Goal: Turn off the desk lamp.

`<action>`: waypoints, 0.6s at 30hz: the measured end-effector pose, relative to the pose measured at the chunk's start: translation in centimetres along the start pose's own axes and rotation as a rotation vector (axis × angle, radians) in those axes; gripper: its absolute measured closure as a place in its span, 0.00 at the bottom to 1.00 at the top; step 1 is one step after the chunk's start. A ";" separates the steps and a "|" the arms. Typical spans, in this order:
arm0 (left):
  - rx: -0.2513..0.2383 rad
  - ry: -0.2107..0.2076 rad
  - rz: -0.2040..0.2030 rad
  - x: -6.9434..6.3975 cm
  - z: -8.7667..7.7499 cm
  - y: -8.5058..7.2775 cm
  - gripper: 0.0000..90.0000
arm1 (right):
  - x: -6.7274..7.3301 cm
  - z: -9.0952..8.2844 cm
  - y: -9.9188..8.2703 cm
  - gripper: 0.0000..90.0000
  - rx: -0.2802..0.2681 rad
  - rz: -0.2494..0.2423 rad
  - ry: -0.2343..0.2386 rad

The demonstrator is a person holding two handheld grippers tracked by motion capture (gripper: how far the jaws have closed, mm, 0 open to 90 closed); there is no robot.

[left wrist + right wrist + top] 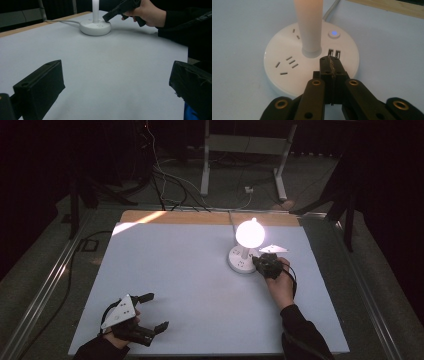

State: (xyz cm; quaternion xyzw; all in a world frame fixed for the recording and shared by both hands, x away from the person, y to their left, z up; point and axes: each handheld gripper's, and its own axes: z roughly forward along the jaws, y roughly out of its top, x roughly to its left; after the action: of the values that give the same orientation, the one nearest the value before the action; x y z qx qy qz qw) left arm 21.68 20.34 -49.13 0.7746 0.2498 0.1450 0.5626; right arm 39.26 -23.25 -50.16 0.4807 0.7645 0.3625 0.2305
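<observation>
Left tool (150,312) — nearest the camera, jaws spread, idle on the white counter (190,295). Right tool (332,65), jaws pressed together and holding nothing, rests its tip on the lamp base (287,75) just before the 2 USB ports (333,53). Bulb (250,234) glows and the button (334,33) shows blue — switching-on appears done. Right hand (281,285) reaches forward, wrist level.

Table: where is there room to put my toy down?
Lots of bare table lies between the left claw at the near edge and the lit lamp. It is crowded only around the lamp base, where the shut right claw rests.
</observation>
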 end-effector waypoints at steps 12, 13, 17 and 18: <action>0.001 0.002 0.001 0.0 0.0 0.0 0.00 | -0.2 -1.8 1.4 1.00 -0.048 0.007 -0.001; 0.001 0.001 0.000 0.0 0.0 0.0 0.00 | -0.2 -1.9 1.4 1.00 -0.051 0.009 -0.002; 0.003 0.001 0.003 0.0 0.1 0.0 0.00 | -0.1 -2.1 1.5 1.00 -0.063 0.012 -0.001; 0.003 0.001 0.002 0.0 0.1 0.0 0.00 | -0.1 -2.1 1.5 1.00 -0.061 0.012 0.000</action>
State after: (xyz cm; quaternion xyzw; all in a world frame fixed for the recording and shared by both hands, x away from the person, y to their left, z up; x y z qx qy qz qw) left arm 21.68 20.27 -49.15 0.7755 0.2495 0.1458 0.5613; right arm 38.73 -23.63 -47.68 0.4781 0.7501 0.3872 0.2427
